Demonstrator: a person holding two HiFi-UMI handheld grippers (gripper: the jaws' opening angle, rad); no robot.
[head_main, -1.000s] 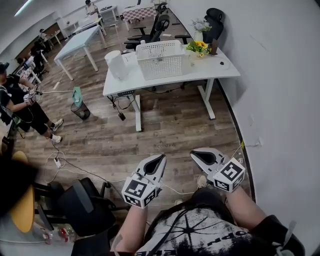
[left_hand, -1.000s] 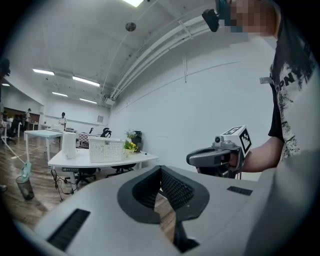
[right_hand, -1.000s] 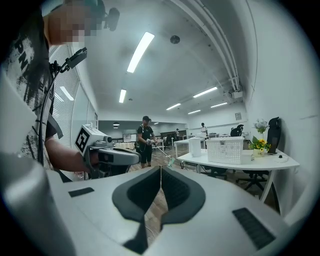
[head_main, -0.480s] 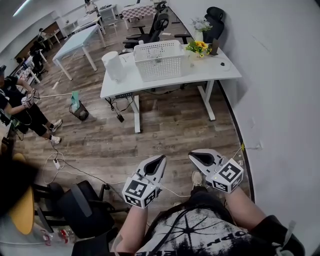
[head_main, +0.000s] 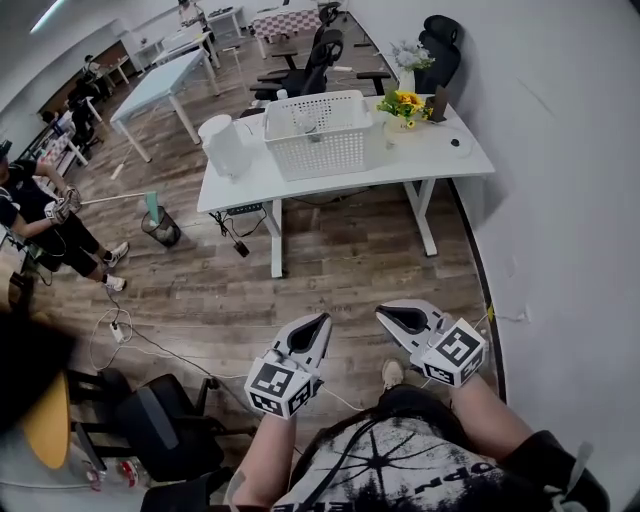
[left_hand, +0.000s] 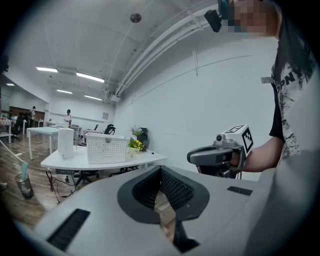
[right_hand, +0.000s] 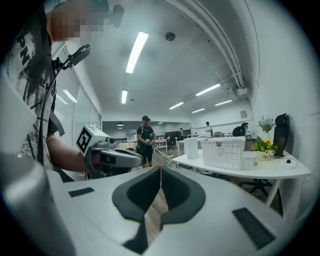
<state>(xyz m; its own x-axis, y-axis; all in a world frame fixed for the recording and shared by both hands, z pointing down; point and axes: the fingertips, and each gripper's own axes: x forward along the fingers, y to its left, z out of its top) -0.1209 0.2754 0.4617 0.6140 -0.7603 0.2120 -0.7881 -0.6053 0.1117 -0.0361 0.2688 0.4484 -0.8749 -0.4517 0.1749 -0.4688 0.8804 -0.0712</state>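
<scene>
We held the left claw (head_main: 320, 322) and the right claw (head_main: 386, 314) side by side, a gap between them, over the wooden floor (head_main: 350, 255). Each was clenched with its jaw tips together on nothing. Well ahead stood a white table (head_main: 425, 150) bearing a white lattice basket (head_main: 322, 132), with a white cylinder (head_main: 222, 145) to its left and yellow flowers (head_main: 404, 100) to its right.

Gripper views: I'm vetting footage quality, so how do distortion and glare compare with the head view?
Left gripper view: strong fisheye, dark circular vignette, ceiling pipes bent. Right gripper view: same fisheye, ceiling light blown out. Head view: even light, sharp, table edges slightly bowed.
</scene>
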